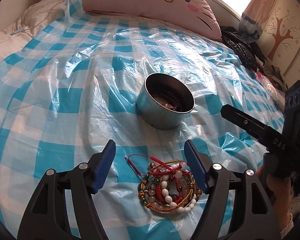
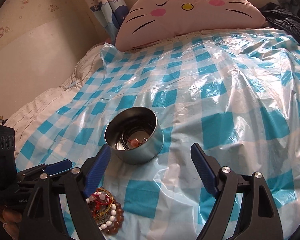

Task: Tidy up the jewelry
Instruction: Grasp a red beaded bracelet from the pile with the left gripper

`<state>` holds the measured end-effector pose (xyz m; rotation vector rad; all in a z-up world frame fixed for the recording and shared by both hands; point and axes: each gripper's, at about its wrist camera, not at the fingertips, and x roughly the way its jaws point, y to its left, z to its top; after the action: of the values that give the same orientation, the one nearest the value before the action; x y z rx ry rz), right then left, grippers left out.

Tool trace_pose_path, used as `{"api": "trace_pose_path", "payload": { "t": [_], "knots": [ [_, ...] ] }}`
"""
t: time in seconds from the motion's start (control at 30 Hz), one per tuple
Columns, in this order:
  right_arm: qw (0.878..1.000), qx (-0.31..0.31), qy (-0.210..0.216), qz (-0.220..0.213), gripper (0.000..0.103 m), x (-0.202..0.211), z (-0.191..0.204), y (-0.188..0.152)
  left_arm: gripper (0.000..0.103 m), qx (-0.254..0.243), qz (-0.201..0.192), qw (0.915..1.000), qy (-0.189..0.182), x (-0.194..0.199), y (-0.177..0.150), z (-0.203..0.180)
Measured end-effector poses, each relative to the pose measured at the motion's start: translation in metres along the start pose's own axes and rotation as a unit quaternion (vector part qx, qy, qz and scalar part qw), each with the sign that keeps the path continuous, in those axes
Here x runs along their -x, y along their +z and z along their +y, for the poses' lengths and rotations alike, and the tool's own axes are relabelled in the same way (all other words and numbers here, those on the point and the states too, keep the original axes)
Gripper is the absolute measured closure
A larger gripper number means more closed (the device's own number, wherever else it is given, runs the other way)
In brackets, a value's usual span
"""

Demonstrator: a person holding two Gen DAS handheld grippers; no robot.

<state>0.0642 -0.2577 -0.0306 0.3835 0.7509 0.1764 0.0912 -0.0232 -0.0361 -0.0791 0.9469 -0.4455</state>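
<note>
The left hand-held gripper [image 1: 150, 150] is released, its jaws wide around the pile of bracelets [image 1: 168, 186] on the bed [image 1: 70, 100]. A few pieces already lie in the tin [image 1: 164, 108]; most remain. The right hand-held gripper [image 2: 150, 156] gapes empty.

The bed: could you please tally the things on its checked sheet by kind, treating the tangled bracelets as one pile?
Tins: 1, the round metal tin, open, with a few pieces inside.
Bracelet piles: 1, the pile nearest the cameras; single bracelets cannot be counted.
Grippers: 2, left gripper and right gripper, both open and empty.
Total: 4.
</note>
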Motion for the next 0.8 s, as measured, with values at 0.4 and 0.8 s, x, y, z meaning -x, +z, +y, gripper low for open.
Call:
{"api": "trace_pose_path", "payload": {
  "t": [0.4,0.8],
  "knots": [
    [1.0,-0.015,0.003,0.006,0.024,0.01,-0.007,-0.017,0.038,-0.115,0.032,0.9928,0.01,-0.01,-0.029,-0.045],
    [1.0,-0.024,0.006,0.008,0.023,0.008,-0.013,-0.017,0.096,-0.123,0.044,0.9914,-0.004,-0.008,-0.027,-0.025]
  ]
}}
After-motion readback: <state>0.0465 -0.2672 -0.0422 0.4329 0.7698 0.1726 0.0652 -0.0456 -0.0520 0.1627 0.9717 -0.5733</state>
